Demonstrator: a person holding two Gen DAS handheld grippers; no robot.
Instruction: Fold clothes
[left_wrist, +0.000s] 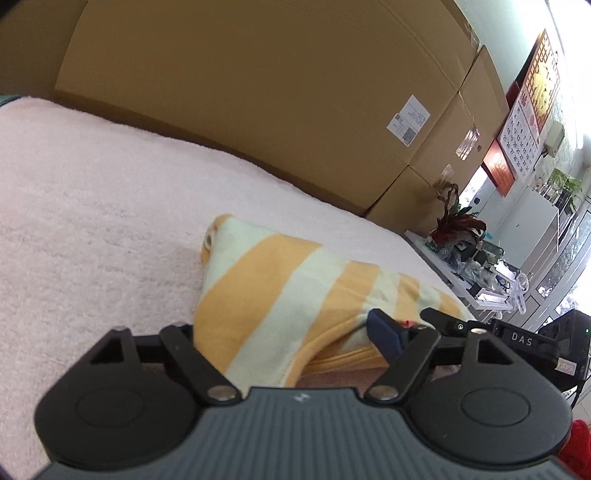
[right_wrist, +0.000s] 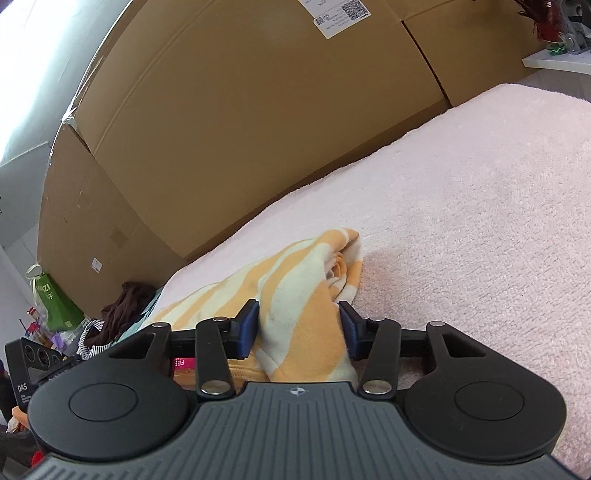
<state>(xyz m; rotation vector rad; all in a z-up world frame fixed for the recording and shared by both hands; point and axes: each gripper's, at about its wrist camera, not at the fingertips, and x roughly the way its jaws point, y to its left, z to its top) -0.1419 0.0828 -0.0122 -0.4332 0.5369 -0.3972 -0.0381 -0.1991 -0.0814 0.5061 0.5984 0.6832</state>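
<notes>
while apparently gripped, striped garment (right_wrist: 303, 325)

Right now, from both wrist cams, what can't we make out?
- Left wrist view: left gripper, left finger hidden under the yellow-and-cream striped cotton garment; only the blue right pad shows.
- Right wrist view: right gripper straddles a bunched fold; pad contact unclear.
- Both views: garment type and full outline, cut off by gripper bodies.
- White label on the brown cardboard boxes: print too small.
</notes>
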